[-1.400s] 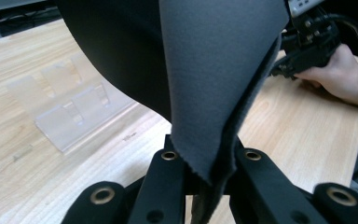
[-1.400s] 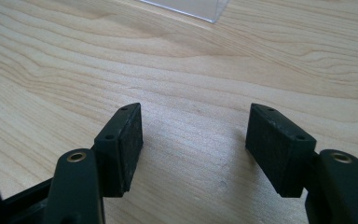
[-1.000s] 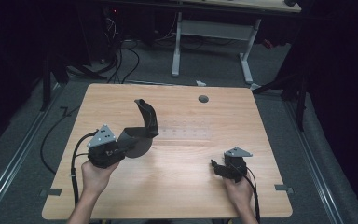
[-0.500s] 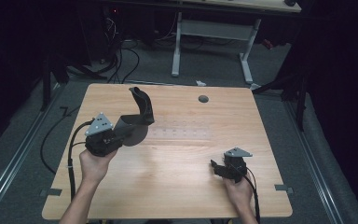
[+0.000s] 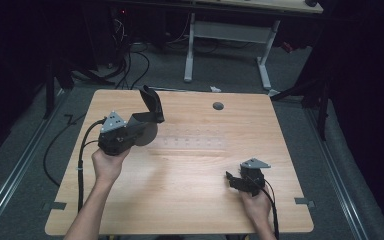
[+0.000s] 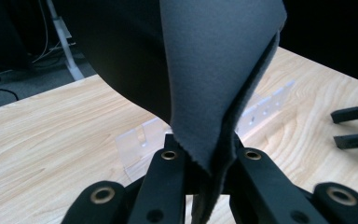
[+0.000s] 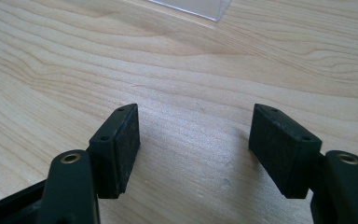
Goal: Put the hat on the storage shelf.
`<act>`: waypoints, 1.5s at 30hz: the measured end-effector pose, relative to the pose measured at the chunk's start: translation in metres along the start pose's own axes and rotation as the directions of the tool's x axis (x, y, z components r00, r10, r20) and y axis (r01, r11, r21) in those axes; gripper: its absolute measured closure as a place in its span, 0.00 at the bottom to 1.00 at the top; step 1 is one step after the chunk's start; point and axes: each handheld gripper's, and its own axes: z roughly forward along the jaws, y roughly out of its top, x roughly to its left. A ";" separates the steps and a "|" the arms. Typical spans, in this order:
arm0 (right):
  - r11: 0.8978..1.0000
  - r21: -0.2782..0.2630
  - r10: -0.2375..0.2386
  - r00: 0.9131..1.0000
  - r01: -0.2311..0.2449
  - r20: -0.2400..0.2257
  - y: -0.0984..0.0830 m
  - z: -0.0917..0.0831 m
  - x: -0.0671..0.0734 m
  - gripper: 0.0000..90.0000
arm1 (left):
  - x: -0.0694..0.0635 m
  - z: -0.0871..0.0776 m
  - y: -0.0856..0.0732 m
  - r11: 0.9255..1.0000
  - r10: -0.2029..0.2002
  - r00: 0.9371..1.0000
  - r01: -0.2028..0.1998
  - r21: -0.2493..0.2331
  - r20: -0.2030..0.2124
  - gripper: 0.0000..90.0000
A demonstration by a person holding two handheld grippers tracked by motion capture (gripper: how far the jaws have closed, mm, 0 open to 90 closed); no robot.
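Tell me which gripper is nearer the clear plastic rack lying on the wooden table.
Left. The left gripper hovers beside the clear plastic rack's end; the right gripper rests nearer the person.

We have the left gripper [image 6: 204, 175] clamped on a folded dark grey sheet [image 6: 214, 84], jaws tight on both sides of the fold. Sheet rises up and fans wide, layered edge facing right. Behind it we see the wooden table [image 6: 51, 140], a clear plastic strip [image 6: 142, 140] lying flat, and the other gripper's black jaws at far right, apart.
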 end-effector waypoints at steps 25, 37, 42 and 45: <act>1.000 -0.001 -0.003 1.000 0.003 0.001 0.000 0.000 0.000 0.38 | 0.016 0.035 -0.018 1.000 0.026 0.993 -0.027 -0.013 -0.113 0.95; 1.000 -0.001 -0.003 1.000 0.003 0.001 0.000 0.000 0.000 0.38 | 0.016 0.041 -0.021 0.999 0.025 0.991 -0.028 -0.023 -0.128 0.95; 1.000 -0.001 -0.002 1.000 0.002 0.000 0.000 0.000 0.000 0.38 | 0.016 0.042 -0.022 1.000 0.014 0.991 -0.018 -0.024 -0.131 0.95; 1.000 -0.001 -0.002 1.000 0.002 0.001 0.000 0.000 0.000 0.38 | 0.016 0.044 -0.022 1.000 0.008 0.991 -0.011 -0.025 -0.134 0.95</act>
